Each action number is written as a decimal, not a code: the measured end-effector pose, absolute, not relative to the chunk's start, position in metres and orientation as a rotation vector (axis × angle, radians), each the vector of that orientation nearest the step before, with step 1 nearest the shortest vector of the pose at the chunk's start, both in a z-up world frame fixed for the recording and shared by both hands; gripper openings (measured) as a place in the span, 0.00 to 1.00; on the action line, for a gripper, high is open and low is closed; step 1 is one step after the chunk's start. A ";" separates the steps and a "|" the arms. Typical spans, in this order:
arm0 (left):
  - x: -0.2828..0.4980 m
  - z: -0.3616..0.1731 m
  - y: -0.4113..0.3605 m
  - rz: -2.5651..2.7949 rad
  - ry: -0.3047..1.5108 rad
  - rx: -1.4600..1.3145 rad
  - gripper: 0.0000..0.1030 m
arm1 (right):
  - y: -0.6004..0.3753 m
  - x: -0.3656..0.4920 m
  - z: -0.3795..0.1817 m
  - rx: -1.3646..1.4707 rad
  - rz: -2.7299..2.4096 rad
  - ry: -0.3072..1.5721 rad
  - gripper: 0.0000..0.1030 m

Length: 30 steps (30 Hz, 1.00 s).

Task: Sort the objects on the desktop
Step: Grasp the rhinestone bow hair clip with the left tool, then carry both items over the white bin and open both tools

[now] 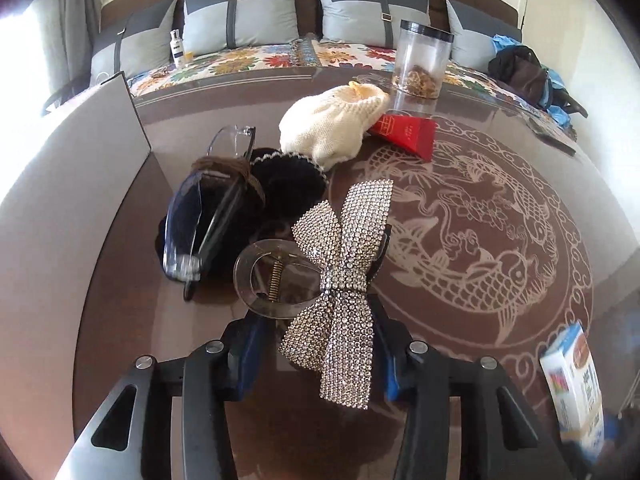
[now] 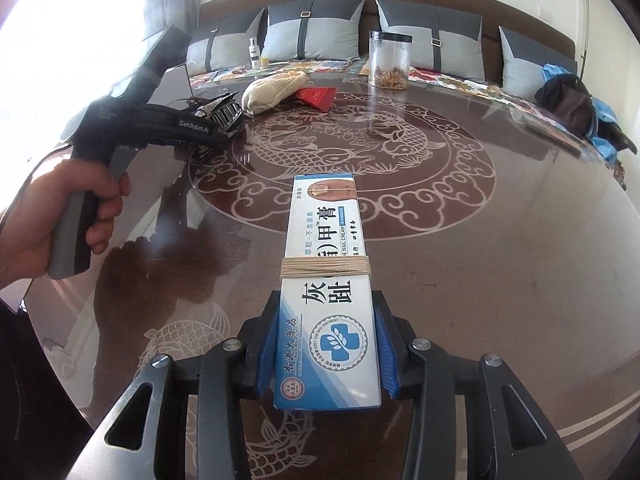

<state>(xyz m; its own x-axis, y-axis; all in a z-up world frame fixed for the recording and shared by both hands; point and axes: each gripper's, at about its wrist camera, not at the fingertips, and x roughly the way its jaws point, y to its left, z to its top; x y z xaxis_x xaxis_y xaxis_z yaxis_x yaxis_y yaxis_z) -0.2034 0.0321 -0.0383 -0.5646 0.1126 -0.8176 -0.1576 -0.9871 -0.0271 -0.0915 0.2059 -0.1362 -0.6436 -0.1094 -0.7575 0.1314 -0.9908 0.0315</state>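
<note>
A bare hand [image 2: 68, 204] angles the left hand-held gripper [image 1: 316, 340] downward, jaws closed on a rhinestone bow clip [image 1: 340, 268] left of the clear jar [image 1: 420, 60]. Glasses [image 1: 208, 216], a black scrunchie [image 1: 288, 180], a cream knit hat [image 1: 328, 124] and a red packet [image 1: 408, 132] crowd the tabletop [image 1: 500, 240]. The right hand-held gripper [image 2: 326, 356] clamps a nail-cream box [image 2: 326, 264] nearer than the jar, which holds brown bits.

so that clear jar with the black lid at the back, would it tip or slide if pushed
The clear jar stands tall and looks nearly empty, so it is probably light and may tip if pushed high. On the glossy table it would likely slide if pushed low.
</note>
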 end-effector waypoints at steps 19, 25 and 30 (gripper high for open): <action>-0.072 -0.036 0.003 2.541 0.161 -1.382 0.47 | 0.198 -0.067 -0.080 1.367 -2.710 0.079 0.80; -0.051 0.005 -0.029 2.553 -0.128 -1.281 0.46 | 0.219 -0.072 -0.054 1.439 -2.683 -0.075 0.43; -0.032 0.070 -0.076 2.591 -0.291 -1.135 0.46 | 0.197 -0.063 -0.001 1.332 -2.676 -0.048 0.43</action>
<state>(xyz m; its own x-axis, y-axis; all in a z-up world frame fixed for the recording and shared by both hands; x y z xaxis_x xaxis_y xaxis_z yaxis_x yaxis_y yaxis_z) -0.0318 -0.0757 0.0697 -0.6444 0.3470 -0.6814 -0.1871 -0.9356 -0.2995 -0.0630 0.1966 -0.0006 -0.5938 -0.1503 -0.7905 0.1220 -0.9879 0.0962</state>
